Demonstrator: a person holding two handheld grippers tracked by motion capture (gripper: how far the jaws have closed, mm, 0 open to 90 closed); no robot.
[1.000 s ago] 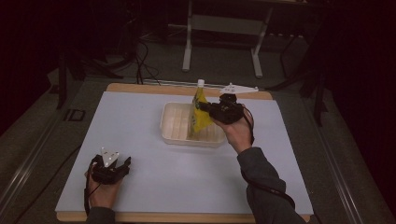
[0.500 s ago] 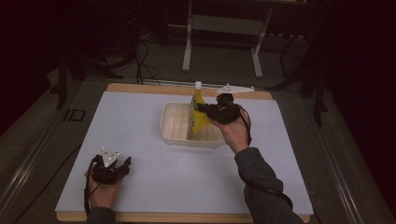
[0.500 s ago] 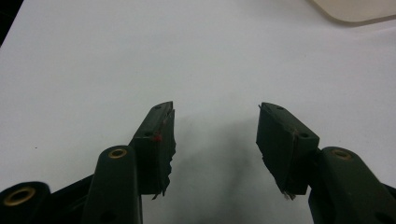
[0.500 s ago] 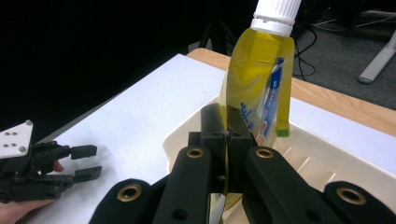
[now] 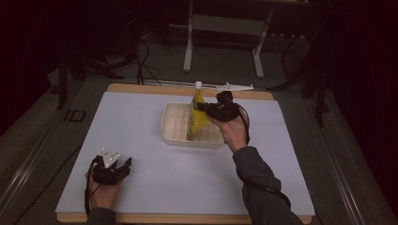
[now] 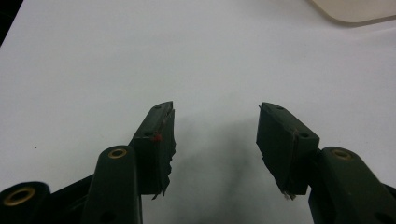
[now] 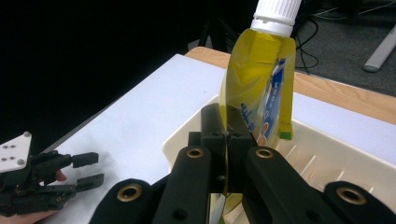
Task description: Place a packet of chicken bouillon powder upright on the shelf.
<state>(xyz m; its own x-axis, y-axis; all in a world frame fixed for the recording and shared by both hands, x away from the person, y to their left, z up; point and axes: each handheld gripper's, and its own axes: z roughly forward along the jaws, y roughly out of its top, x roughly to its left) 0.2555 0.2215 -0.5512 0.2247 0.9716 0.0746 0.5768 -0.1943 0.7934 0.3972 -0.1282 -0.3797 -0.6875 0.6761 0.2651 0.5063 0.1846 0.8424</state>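
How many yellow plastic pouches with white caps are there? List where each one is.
1. The yellow plastic pouch with a white cap stands upright in the cream plastic tray, clamped by the right gripper.

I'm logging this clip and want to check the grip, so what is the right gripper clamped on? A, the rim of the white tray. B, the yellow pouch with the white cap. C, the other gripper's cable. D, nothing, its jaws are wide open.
B: in the right gripper view the right gripper has its jaws pressed together on the edge of the yellow pouch, which stands upright over the white tray.
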